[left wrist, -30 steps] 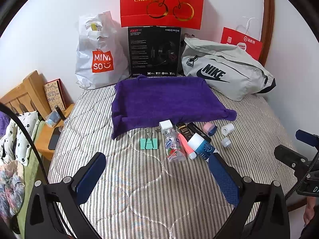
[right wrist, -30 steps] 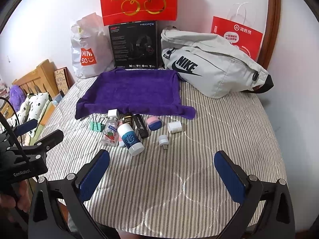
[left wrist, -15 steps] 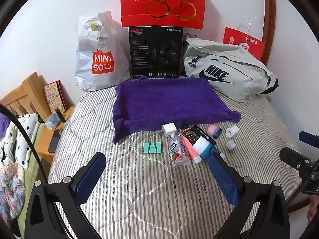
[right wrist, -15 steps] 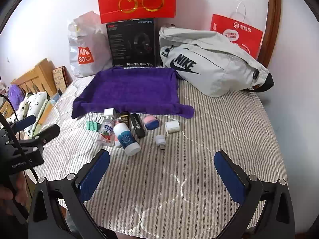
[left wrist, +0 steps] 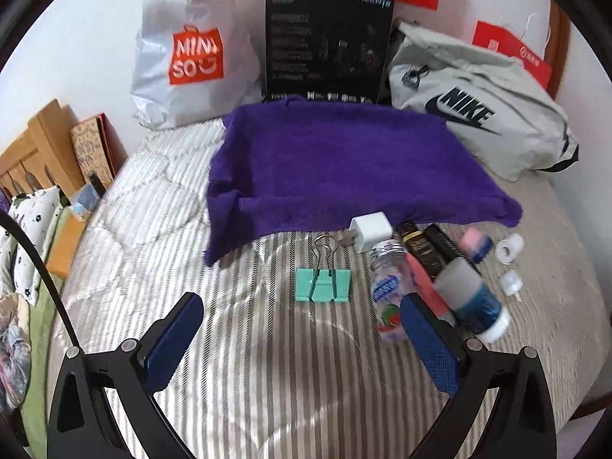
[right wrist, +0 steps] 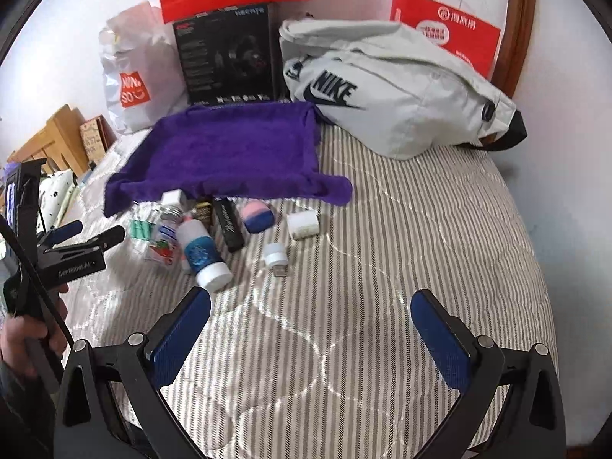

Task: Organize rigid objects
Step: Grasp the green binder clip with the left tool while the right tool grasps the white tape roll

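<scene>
A row of small objects lies on the striped bed in front of a purple towel (left wrist: 344, 164) (right wrist: 233, 149). Among them are a mint binder clip (left wrist: 322, 284) (right wrist: 140, 228), a white charger cube (left wrist: 371, 230) (right wrist: 172, 196), a clear small bottle (left wrist: 388, 290) (right wrist: 164, 233), a blue-labelled white bottle (left wrist: 472, 300) (right wrist: 201, 254), a black tube (right wrist: 228, 223), a pink and blue eraser (right wrist: 255, 216), a white roll (right wrist: 303, 223) and a small white plug (right wrist: 276, 254). My left gripper (left wrist: 302, 331) hovers open just before the clip. My right gripper (right wrist: 311, 329) is open over bare bedding.
Against the wall stand a white Miniso bag (left wrist: 191, 49), a black headset box (left wrist: 329, 46), a grey Nike bag (right wrist: 394, 88) and red paper bags (right wrist: 445, 28). A wooden headboard (left wrist: 34, 153) and a bedside shelf sit at the left. A hand (right wrist: 23, 338) holds the left gripper.
Both grippers moved forward and down toward the row of objects, the left one closing in on the binder clip. The objects themselves have not moved.
</scene>
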